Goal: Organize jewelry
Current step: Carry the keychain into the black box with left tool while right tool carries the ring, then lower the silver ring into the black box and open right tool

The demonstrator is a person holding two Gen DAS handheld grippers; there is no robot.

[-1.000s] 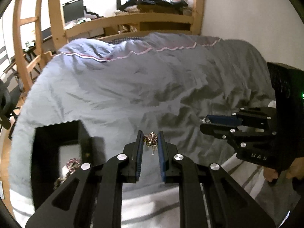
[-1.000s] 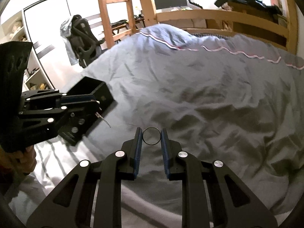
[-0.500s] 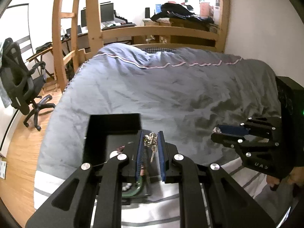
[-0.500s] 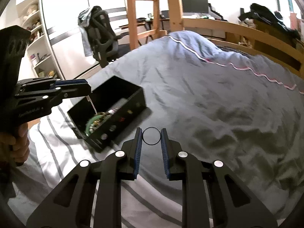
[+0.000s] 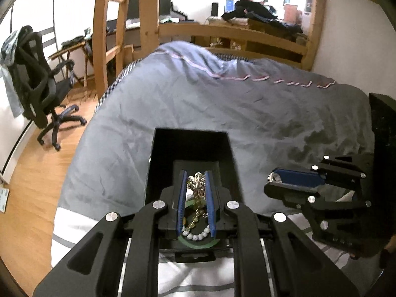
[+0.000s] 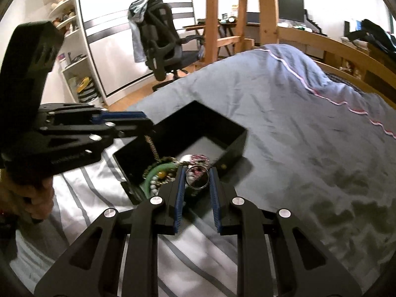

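Bed with grey-blue duvet [image 5: 222, 104] fills the middle. Wooden loft ladder [image 6: 222, 12] beyond its far end; black office chair [image 5: 37, 84] left of the ladder on wood floor [image 5: 32, 173]. White wall [image 5: 358, 37] right of the bed.

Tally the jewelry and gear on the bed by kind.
Grippers: 2, left gripper shut on a gold chain, right gripper shut on a ring
Black box: 1
Green bangle: 1
White bead strand: 1
Total: 7

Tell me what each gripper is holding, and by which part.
The left gripper pinches a gold chain by its top end. The right gripper clamps a thin metal ring across its rim.
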